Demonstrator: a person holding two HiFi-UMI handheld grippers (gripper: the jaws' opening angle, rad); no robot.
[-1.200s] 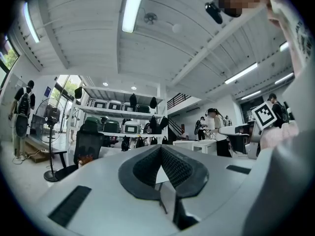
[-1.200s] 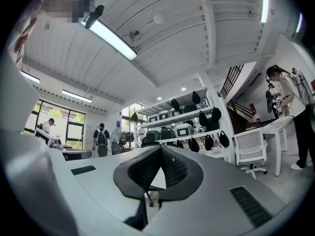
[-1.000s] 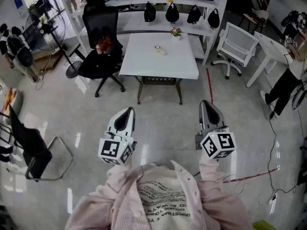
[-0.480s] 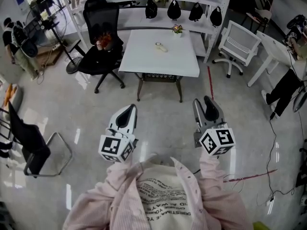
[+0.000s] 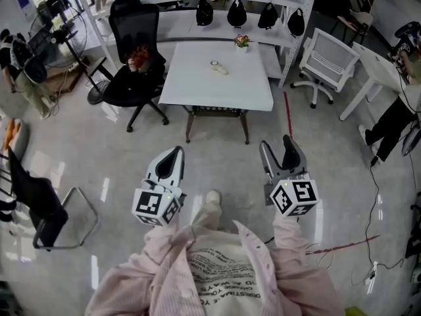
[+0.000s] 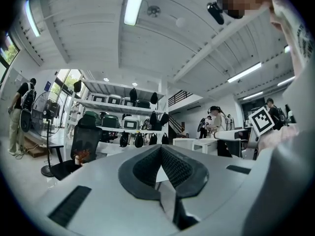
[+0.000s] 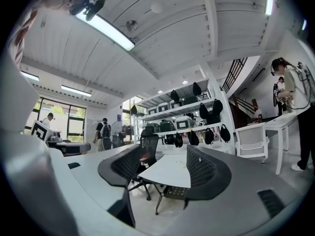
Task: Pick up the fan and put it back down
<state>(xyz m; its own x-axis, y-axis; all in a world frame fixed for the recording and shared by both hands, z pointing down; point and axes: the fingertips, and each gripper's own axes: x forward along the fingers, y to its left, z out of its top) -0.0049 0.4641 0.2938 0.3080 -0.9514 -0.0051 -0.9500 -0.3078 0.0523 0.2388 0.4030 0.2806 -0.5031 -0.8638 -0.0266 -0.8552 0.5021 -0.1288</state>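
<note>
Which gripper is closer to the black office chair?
Left. The left gripper is on the black office chair's side; the right gripper, jaws opening empty, is farther right, off the table's corner.

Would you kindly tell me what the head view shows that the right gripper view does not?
Only the head view: a black chair with a metal frame at the left, a red stripe on the floor, and the person's pale shoe. Only the right gripper view: the white ceiling with its long strip light, and people standing by the windows. Both: the right claw, its jaws opening with nothing between them, the white rectangular table, the black office chair and white shelves hung with black bags.
</note>
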